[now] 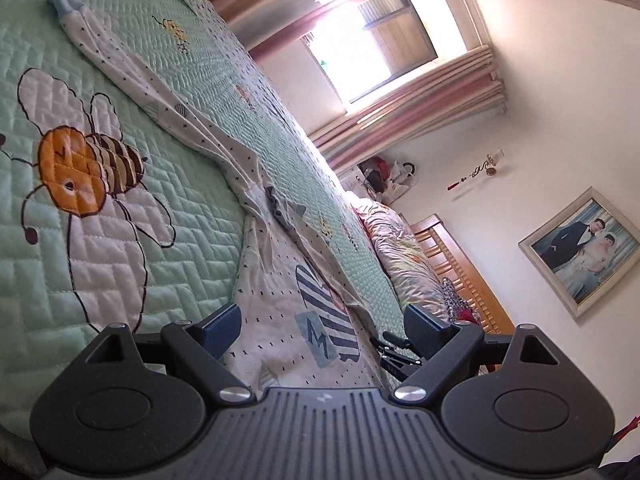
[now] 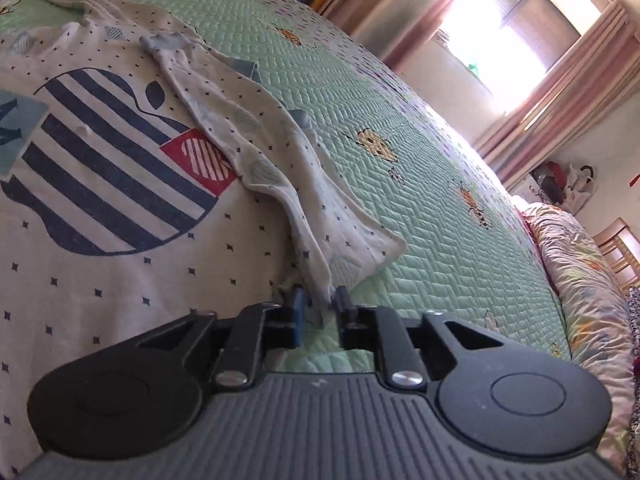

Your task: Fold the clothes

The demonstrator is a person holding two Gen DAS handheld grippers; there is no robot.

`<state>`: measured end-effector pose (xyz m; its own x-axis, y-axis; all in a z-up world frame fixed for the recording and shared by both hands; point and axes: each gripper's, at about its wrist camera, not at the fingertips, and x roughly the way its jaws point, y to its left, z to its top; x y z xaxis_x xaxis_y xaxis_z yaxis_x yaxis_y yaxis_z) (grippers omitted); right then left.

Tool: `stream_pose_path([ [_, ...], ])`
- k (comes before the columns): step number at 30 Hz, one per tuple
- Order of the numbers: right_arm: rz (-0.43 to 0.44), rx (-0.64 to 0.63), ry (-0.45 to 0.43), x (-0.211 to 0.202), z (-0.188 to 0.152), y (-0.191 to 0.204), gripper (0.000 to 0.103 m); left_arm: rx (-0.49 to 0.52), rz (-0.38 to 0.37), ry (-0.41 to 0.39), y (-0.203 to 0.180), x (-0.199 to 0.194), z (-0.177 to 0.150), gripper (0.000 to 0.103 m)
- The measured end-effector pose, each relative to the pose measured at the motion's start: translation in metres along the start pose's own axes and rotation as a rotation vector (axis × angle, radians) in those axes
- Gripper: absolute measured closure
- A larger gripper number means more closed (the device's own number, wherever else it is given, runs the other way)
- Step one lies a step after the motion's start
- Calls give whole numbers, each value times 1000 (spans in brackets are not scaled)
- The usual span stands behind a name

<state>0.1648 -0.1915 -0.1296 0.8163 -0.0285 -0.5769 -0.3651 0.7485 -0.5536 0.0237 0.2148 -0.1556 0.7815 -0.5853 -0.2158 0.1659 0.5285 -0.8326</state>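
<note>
One white long-sleeved top (image 2: 120, 216), dotted and printed with a striped apple, lies flat on the bed (image 2: 420, 184), whose green quilted cover carries embroidered bees. Taking the apple print as landmark: one sleeve (image 2: 256, 128) is folded in across the top's edge just beside the print, its hem end reaching toward the right gripper (image 2: 320, 302); beyond it the cover runs bare up to the bed's far edge under the window (image 2: 512, 32). The right gripper's jaws stand partly apart with a fold of sleeve cloth between them; whether the pads press on it is hard to make out. In the left wrist view the left gripper (image 1: 324, 330) is spread wide and released, hovering over the top's body below the print; the other sleeve (image 1: 132, 68) stretches far from the print across bare cover. The top's lower hem is cut off by both grippers' bodies.
</note>
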Motion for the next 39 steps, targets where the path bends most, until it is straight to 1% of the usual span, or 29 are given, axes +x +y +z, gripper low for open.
stream_pose_path([
  [1, -8, 3, -20, -4, 0, -1, 68, -5, 1, 7, 1, 1, -2, 14],
  [5, -1, 59, -109, -19, 7, -10, 68, -24, 24, 29, 5, 4, -9, 14],
  [7, -12, 92, -128, -21, 11, -14, 68, -27, 29, 36, 5, 5, -8, 14],
  [8, -8, 129, -130, -19, 12, -22, 68, -23, 27, 38, 4, 4, -8, 14],
  [10, 10, 268, -110, -9, 13, -46, 68, -15, 25, 40, 2, 5, -8, 14],
  [12, 52, 458, -64, 9, 7, -72, 68, -15, 29, 43, 2, 7, -8, 14],
  [14, 146, 697, -20, 35, -8, -102, 68, -19, 34, 48, 3, 10, -8, 14],
  [17, 282, 998, 21, 75, -34, -129, 68, -19, 50, 59, 4, 15, -8, 14],
  [19, 374, 1152, 28, 100, -46, -136, 68, -21, 61, 64, 6, 16, -8, 14],
  [21, 469, 1254, 16, 120, -53, -138, 69, -26, 72, 67, 9, 17, -7, 14],
  [22, 482, 1271, 12, 127, -53, -139, 74, -29, 80, 70, 10, 18, -5, 14],
  [24, 464, 1262, 14, 135, -48, -143, 99, -28, 92, 74, 10, 18, -3, 14],
  [25, 447, 1234, -6, 135, -43, -147, 99, -25, 95, 77, 9, 19, -3, 14],
  [26, 419, 1176, -54, 131, -36, -153, 99, -21, 98, 80, 9, 20, -2, 14],
  [27, 385, 1102, -100, 125, -27, -158, 99, -19, 100, 81, 8, 21, -1, 14],
  [28, 344, 1016, -125, 121, -18, -158, 99, -20, 100, 82, 9, 23, -1, 14],
  [30, 272, 878, -110, 126, -6, -154, 98, -21, 101, 84, 9, 27, -1, 14],
  [31, 254, 834, -75, 133, -5, -149, 96, -19, 103, 87, 9, 28, -2, 14],
  [32, 240, 819, -32, 138, -5, -146, 95, -16, 104, 88, 7, 28, -3, 14],
  [33, 229, 834, -7, 140, -8, -146, 89, -13, 104, 90, 6, 29, -4, 14],
  [34, 221, 880, -22, 134, -13, -148, 89, -13, 102, 93, 5, 28, -5, 14],
  [35, 217, 940, -64, 124, -20, -151, 88, -14, 103, 93, 5, 27, -5, 14],
  [36, 226, 990, -108, 113, -28, -152, 85, -16, 102, 92, 5, 26, -5, 14],
  [37, 238, 1014, -140, 101, -34, -151, 84, -20, 100, 91, 5, 25, -5, 14],
  [38, 240, 993, -154, 89, -37, -148, 84, -23, 99, 89, 5, 25, -5, 13],
  [39, 239, 936, -164, 76, -36, -143, 83, -25, 98, 87, 5, 25, -5, 13],
])
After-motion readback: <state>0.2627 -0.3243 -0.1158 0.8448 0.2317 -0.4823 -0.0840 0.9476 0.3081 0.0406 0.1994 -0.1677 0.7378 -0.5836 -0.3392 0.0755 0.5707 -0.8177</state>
